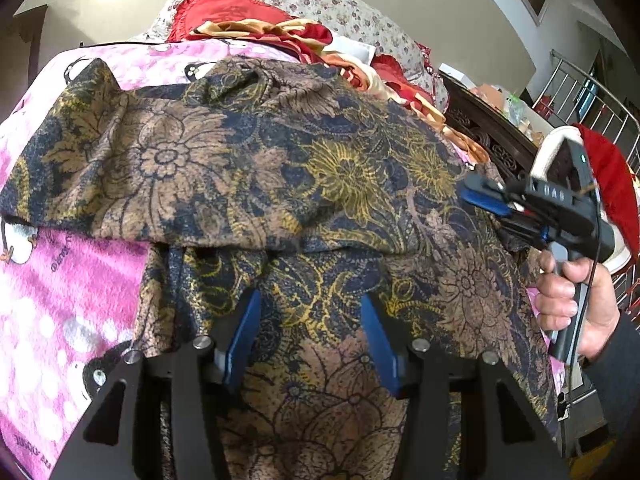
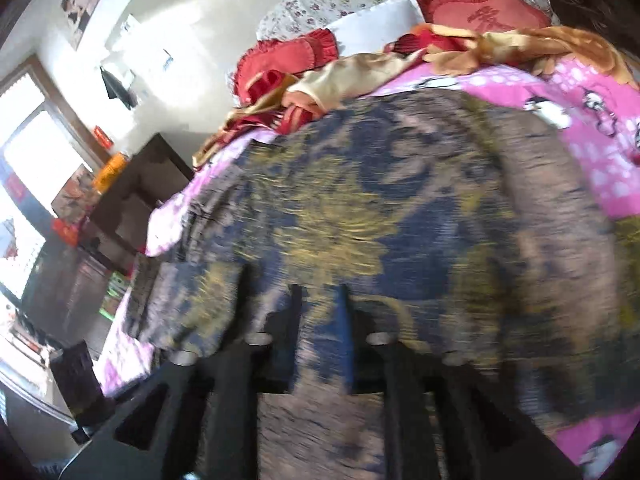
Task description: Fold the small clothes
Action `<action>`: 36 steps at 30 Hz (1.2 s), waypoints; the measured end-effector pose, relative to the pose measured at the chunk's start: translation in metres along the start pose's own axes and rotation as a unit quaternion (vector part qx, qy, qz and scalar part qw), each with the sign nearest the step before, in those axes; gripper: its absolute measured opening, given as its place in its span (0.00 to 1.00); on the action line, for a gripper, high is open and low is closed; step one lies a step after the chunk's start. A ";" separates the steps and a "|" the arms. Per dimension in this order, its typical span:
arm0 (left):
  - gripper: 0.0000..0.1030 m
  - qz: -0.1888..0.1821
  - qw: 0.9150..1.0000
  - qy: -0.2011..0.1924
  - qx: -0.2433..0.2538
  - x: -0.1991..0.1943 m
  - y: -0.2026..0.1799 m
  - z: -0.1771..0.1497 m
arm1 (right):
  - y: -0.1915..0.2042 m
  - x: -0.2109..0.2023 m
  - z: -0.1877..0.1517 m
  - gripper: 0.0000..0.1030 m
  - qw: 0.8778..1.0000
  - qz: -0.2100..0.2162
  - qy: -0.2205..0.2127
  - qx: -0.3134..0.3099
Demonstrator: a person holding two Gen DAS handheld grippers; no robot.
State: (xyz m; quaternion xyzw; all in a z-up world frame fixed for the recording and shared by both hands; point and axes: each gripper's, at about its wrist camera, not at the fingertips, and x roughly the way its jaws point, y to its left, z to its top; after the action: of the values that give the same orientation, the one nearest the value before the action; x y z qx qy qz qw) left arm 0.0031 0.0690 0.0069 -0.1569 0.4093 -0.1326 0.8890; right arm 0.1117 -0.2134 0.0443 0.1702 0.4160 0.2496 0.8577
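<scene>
Left gripper [image 1: 312, 332] stood wide, its blue fingers [image 1: 246, 332] spread apart over the floral garment [image 1: 280, 168], cloth lying between and under them, nothing pinched. Right gripper [image 1: 486, 200], held in the right hand [image 1: 572, 304], reached in at the garment's right edge, jaws narrow; its own view was smeared, fabric filled the gap, so whether it gripped, I could not tell. The garment lay spread on the pink blanket [image 1: 68, 280] on the bed, a fold crossing it just beyond the left jaws.
</scene>
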 end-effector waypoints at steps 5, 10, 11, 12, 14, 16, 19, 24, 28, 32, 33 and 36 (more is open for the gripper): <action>0.53 0.001 1.000 0.000 0.000 0.000 0.000 0.000 | 0.054 0.065 -0.009 0.37 0.996 0.069 0.049 -0.038; 0.53 0.000 1.000 0.000 0.000 0.000 0.000 0.000 | 0.059 0.118 -0.018 0.36 0.996 0.049 0.078 -0.020; 0.53 0.000 1.000 0.000 0.000 0.000 0.000 0.000 | 0.058 0.121 -0.017 0.36 0.996 0.055 0.072 -0.008; 0.54 0.000 1.000 0.000 0.000 0.000 0.000 0.000 | 0.056 0.125 -0.014 0.36 0.995 0.066 0.069 0.013; 0.54 -0.003 1.000 0.000 -0.002 0.000 0.000 0.000 | 0.058 0.122 -0.010 0.32 0.996 0.054 0.070 0.008; 0.54 -0.004 1.000 -0.001 -0.003 0.000 0.001 0.000 | 0.059 0.110 -0.010 0.32 0.998 0.037 0.054 -0.004; 0.57 -0.005 1.000 0.000 0.000 0.000 0.000 0.000 | 0.047 0.100 -0.015 0.32 0.998 0.031 0.048 0.007; 0.58 -0.005 1.000 0.000 0.002 0.000 -0.001 0.000 | 0.040 0.113 -0.015 0.37 0.995 0.078 0.068 0.011; 0.58 -0.006 1.000 0.000 0.001 0.001 -0.001 0.001 | 0.042 0.123 -0.011 0.37 0.987 0.135 0.075 0.032; 0.58 -0.006 1.000 0.001 0.002 0.001 -0.002 0.001 | 0.035 0.115 -0.013 0.26 0.990 0.122 0.052 0.038; 0.58 -0.005 1.000 0.001 0.002 0.001 -0.002 0.001 | 0.037 0.113 -0.013 0.19 0.992 0.114 0.046 0.033; 0.58 -0.006 1.000 0.000 0.002 0.001 -0.002 0.000 | 0.044 0.101 -0.012 0.15 0.997 0.064 0.033 0.000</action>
State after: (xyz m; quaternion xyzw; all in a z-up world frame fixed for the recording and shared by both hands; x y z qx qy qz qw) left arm 0.0040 0.0665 0.0072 -0.1577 0.4085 -0.1383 0.8883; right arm 0.1427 -0.1192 -0.0049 0.1881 0.4320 0.3100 0.8258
